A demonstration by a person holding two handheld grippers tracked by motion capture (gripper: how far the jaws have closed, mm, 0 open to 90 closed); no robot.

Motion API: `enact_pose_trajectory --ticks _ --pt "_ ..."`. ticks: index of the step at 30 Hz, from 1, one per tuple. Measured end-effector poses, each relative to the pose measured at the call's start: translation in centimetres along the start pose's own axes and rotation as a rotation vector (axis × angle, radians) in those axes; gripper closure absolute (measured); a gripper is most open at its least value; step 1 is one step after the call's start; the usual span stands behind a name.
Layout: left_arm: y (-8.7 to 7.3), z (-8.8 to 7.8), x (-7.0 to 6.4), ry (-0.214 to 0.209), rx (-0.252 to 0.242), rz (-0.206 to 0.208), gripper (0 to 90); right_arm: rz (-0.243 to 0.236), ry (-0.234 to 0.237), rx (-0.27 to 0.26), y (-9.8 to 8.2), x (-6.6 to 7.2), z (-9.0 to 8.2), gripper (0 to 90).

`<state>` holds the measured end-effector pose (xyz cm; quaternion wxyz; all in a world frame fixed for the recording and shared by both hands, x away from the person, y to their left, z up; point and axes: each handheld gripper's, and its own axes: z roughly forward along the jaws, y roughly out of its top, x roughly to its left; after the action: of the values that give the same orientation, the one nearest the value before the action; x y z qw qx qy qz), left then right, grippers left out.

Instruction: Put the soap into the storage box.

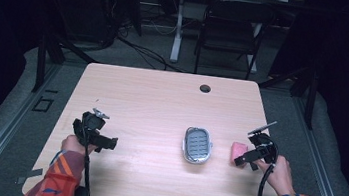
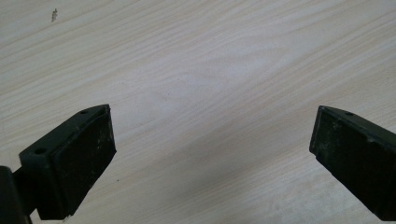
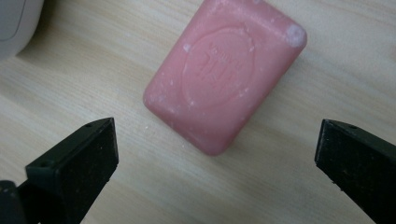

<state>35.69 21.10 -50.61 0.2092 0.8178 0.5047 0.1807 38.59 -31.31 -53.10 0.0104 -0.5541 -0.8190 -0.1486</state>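
Pink soap bar (image 3: 224, 74) lies flat on the wooden table (image 1: 152, 95), just right of the grey soap dish (image 1: 198, 144) and apart from it. Over the bar hangs the right gripper (image 3: 215, 158), jaws wide and empty, the soap just ahead of them. Well left of the dish, the left gripper (image 2: 212, 154) hovers over bare wood, jaws likewise spread wide.
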Motion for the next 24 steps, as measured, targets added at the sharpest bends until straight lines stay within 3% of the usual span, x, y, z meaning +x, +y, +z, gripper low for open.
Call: enact_pose_trajectory --ticks 4,5,19,24 --pt "0.0 0.0 0.0 0.000 0.001 0.000 0.1 0.013 -0.001 -0.003 0.7 0.1 0.2 0.0" --pt "0.0 0.0 0.0 -0.001 0.001 0.000 0.1 0.027 0.003 -0.025 0.7 0.1 0.4 0.0" --pt "0.1 0.1 0.0 -0.005 -0.002 0.003 0.1 0.054 0.015 -0.013 2.4 0.0 0.8 0.0" --pt "0.1 0.1 0.0 -0.006 -0.002 0.003 0.1 0.062 0.000 -0.012 2.7 0.1 1.0 0.0"
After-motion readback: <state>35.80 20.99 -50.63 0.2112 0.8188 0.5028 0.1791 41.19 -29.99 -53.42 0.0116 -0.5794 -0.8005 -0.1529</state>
